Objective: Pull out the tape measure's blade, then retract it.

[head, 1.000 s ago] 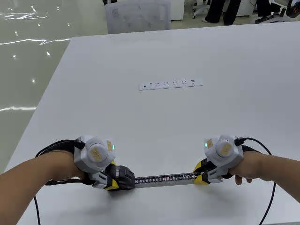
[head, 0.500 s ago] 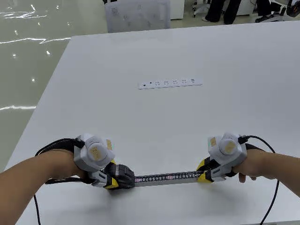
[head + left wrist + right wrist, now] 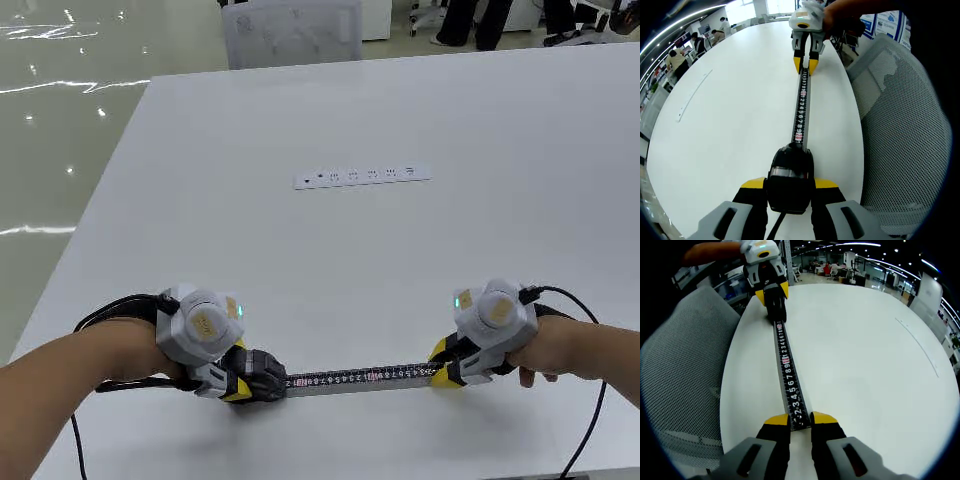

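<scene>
A black tape measure case (image 3: 262, 374) rests near the table's front edge, and my left gripper (image 3: 240, 381) is shut on it; the same case (image 3: 790, 177) sits between the yellow-tipped jaws in the left gripper view. Its numbered blade (image 3: 360, 378) runs flat to the right across the white table (image 3: 330, 260). My right gripper (image 3: 440, 368) is shut on the blade's end. In the right gripper view the blade (image 3: 787, 377) stretches away from my right gripper (image 3: 799, 421) to the case (image 3: 776, 310). The blade (image 3: 801, 107) reaches my right gripper (image 3: 806, 63) in the left gripper view.
A white power strip (image 3: 362, 177) lies mid-table, well beyond the tape. A grey mesh chair (image 3: 905, 125) stands at the near table edge. Another chair back (image 3: 292, 35) stands at the far edge. Black cables (image 3: 115, 310) trail from both grippers.
My right gripper has moved to the right with the blade's end, and more blade is out of the case. My left gripper and the case have stayed put.
</scene>
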`<state>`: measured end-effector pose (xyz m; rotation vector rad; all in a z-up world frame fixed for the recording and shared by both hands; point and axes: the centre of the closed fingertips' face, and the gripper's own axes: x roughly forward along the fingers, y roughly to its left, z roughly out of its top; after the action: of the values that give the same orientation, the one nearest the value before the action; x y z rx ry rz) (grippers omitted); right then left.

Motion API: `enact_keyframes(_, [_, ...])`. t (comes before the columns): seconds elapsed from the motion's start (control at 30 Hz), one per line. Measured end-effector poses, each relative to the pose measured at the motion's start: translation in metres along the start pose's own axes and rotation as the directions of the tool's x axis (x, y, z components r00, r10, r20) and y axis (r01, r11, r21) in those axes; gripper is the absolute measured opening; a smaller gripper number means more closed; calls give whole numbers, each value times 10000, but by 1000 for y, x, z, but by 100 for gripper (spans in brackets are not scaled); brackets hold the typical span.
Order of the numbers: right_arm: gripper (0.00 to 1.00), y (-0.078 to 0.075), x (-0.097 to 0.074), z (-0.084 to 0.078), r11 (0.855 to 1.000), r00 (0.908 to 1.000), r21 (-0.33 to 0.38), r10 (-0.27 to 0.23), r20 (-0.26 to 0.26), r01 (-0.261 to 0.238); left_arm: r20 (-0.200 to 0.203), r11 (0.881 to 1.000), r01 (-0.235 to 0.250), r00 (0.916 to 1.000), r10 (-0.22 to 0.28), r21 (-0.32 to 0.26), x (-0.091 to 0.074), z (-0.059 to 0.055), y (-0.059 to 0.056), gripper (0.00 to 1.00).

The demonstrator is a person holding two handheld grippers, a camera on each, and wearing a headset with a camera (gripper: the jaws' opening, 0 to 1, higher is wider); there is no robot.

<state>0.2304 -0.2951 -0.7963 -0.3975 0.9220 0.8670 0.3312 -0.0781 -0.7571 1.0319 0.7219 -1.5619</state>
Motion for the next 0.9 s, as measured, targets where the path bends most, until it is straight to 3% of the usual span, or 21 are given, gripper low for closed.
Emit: enact_keyframes(0.9, [14, -1, -4, -5, 9998, 10000, 206, -42, -33, 42, 42, 10000, -18, 10000, 18, 30, 0, 0, 0, 30])
